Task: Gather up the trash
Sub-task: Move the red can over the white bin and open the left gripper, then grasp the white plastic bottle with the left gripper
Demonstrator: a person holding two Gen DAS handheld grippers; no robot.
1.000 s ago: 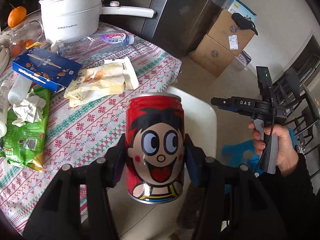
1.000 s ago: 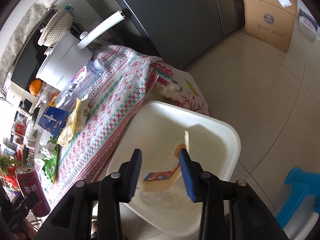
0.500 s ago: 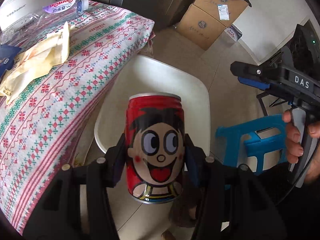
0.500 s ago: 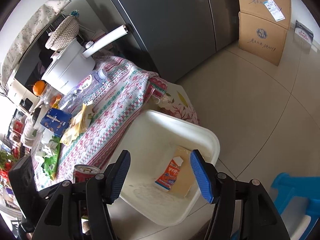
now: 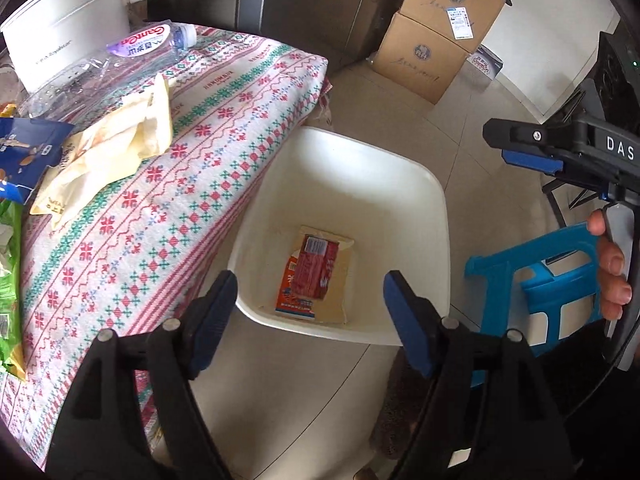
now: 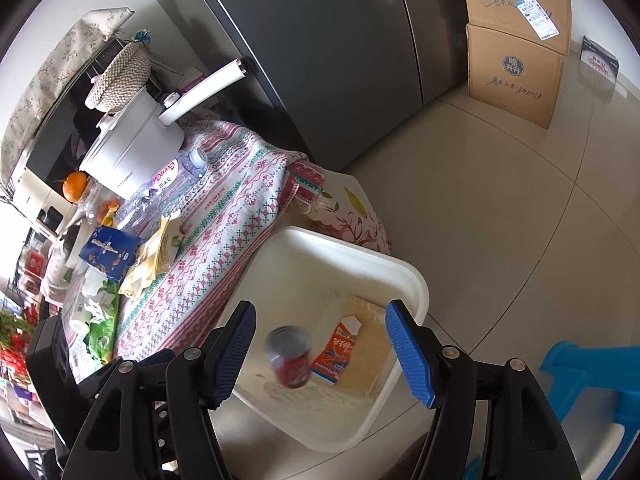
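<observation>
Hanging over the white plastic bin (image 5: 400, 184), the left gripper (image 5: 308, 312) is standing released and empty, its fingers having just been opening; a flattened red-and-orange drink carton (image 5: 314, 276) is lying inside. On the counter (image 5: 192, 184), the clear plastic bottle (image 5: 132, 52) and crumpled yellow wrappers (image 5: 116, 148) are still waiting.

From the right wrist, the right gripper (image 6: 320, 344), also opening and empty, is framing the red drink can (image 6: 290, 358), blurred, dropping into the bin beside the carton. The counter's far end is cut off.

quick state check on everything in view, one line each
left gripper: open, empty, jaws just opened
right gripper: open, empty
red can: blurred, inside the bin, in no grip
white bin: on floor, holds a carton
carton: flat in bin
plastic bottle: lying on table
</observation>
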